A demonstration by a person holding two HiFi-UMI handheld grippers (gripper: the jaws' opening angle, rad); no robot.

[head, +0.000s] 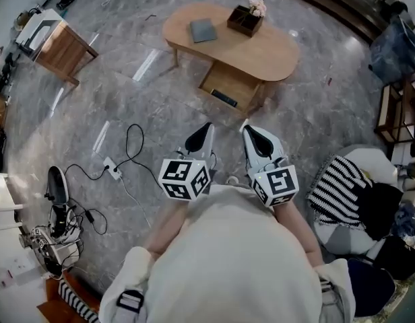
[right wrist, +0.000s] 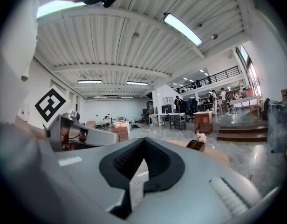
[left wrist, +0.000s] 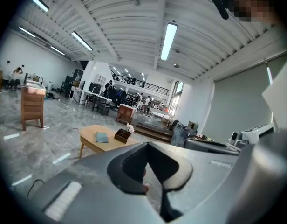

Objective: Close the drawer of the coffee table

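Drawer: oval wooden coffee table's [head: 275,56] wooden drawer [head: 228,83] open, upper centre.
My jaws: left gripper [head: 207,126], right gripper [head: 247,128] both closed, empty.

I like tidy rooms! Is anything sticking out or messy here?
Yes: the drawer under the coffee table hangs pulled out, with a dark flat thing inside. A corded power strip also lies loose on the floor.
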